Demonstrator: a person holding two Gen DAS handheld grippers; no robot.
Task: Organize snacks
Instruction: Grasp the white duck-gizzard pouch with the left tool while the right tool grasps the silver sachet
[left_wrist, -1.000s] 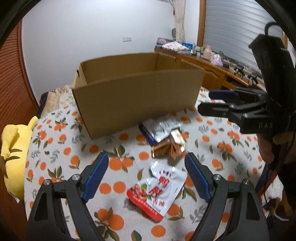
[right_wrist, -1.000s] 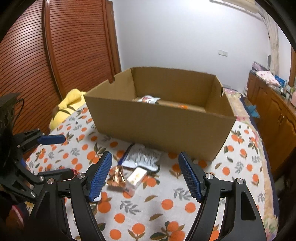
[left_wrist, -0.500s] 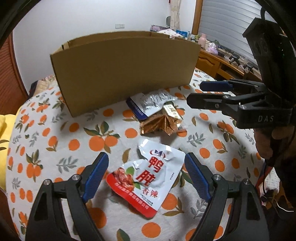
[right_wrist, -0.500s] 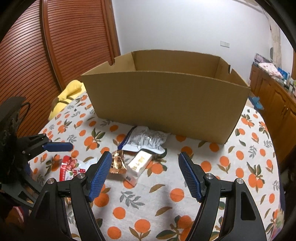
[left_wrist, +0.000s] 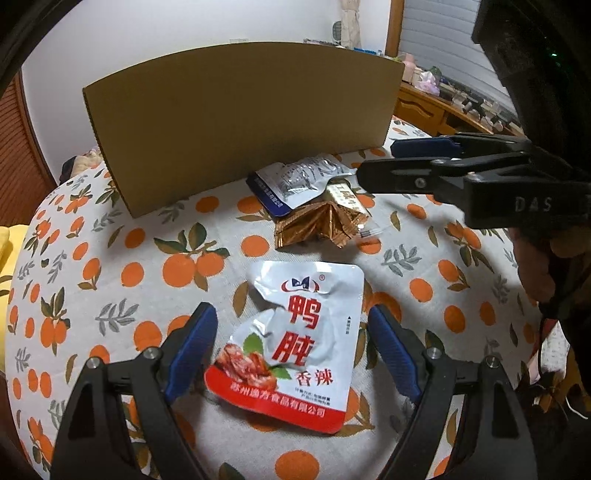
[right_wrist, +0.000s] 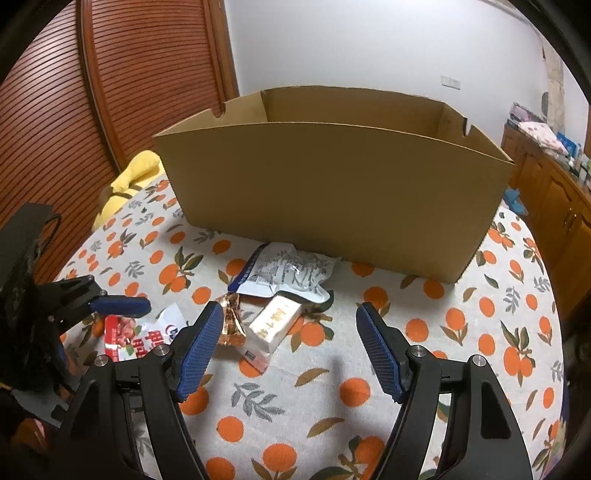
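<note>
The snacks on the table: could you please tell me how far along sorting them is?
Done: the cardboard box hides its contents. In hand: nothing; the left gripper is closing around the red-and-white pouch. Left: that pouch, gold wrapper, cream bar, silver packet.

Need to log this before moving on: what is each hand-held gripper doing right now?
Left hand-held gripper: jaws closing around the red-and-white snack pouch, pads not touching it yet.
Right hand-held gripper: open, holding nothing.

Brown cardboard box (right_wrist: 332, 192), orange-printed white tablecloth (right_wrist: 461, 325), red-and-white pouch (left_wrist: 295, 343), copper foil wrapper (left_wrist: 314, 225).
</note>
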